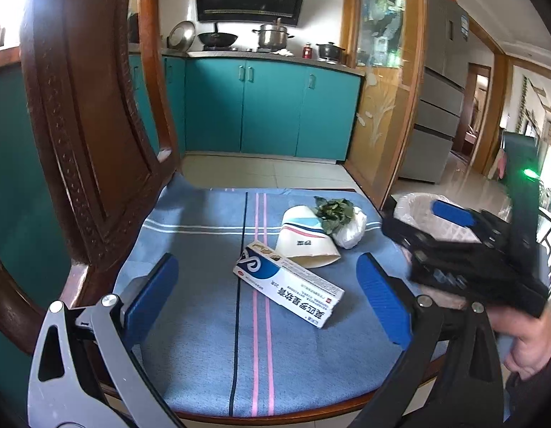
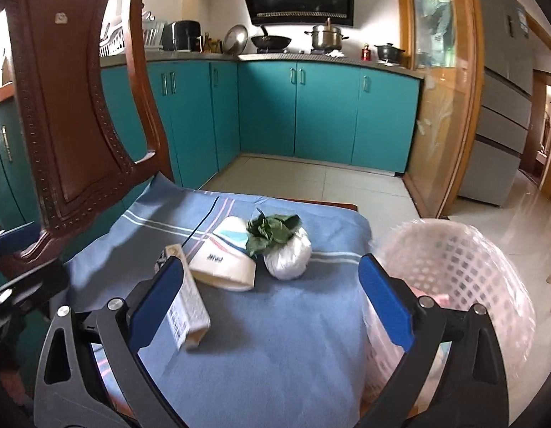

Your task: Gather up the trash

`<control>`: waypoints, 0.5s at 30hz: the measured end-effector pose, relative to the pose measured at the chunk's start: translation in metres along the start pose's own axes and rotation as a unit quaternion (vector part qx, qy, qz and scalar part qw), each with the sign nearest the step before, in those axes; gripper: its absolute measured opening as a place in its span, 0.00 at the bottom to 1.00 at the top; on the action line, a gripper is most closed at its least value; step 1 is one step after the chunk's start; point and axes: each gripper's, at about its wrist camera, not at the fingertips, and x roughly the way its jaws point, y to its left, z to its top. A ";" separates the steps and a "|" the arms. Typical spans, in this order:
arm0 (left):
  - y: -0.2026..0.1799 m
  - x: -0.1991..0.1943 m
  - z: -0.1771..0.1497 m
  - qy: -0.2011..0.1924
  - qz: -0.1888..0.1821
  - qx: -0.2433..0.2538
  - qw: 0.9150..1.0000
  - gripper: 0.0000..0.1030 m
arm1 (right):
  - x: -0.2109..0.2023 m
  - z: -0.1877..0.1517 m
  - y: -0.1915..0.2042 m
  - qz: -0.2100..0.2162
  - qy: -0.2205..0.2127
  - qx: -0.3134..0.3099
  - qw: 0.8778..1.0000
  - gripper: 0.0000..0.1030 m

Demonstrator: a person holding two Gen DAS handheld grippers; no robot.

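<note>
On the blue cloth of a chair seat (image 1: 189, 249) lie a white and blue medicine box (image 1: 287, 284), a tipped paper cup (image 1: 304, 242), and a white wad with green leaves (image 1: 341, 223). My left gripper (image 1: 271, 296) is open, its jaws standing either side of the box, just above the cloth. My right gripper (image 2: 271, 299) is open above the seat; the box (image 2: 184, 303) lies by its left finger, the cup (image 2: 225, 262) and wad (image 2: 287, 253) ahead. It also shows in the left wrist view (image 1: 464, 249), blurred. A white mesh bin (image 2: 453, 278) stands right of the seat.
The carved wooden chair back (image 1: 86, 114) rises at the left. Teal kitchen cabinets (image 1: 268, 107) and a stove with pots stand behind. A glass sliding door (image 1: 382, 89) and a grey fridge (image 1: 439, 82) are at the right. Tiled floor (image 2: 311, 182) lies beyond the seat.
</note>
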 end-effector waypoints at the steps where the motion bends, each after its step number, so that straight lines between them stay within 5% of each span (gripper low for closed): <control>1: 0.002 0.004 -0.001 0.007 0.003 -0.007 1.000 0.97 | 0.008 0.003 0.001 0.002 0.005 -0.005 1.000 0.86; 12: 0.014 0.012 0.001 0.027 -0.004 -0.033 0.999 0.97 | 0.113 0.015 0.002 -0.011 0.096 -0.053 0.994 0.48; 15: 0.015 0.012 0.002 0.027 -0.006 -0.034 0.999 0.97 | 0.123 0.012 -0.002 -0.002 0.114 -0.036 0.993 0.25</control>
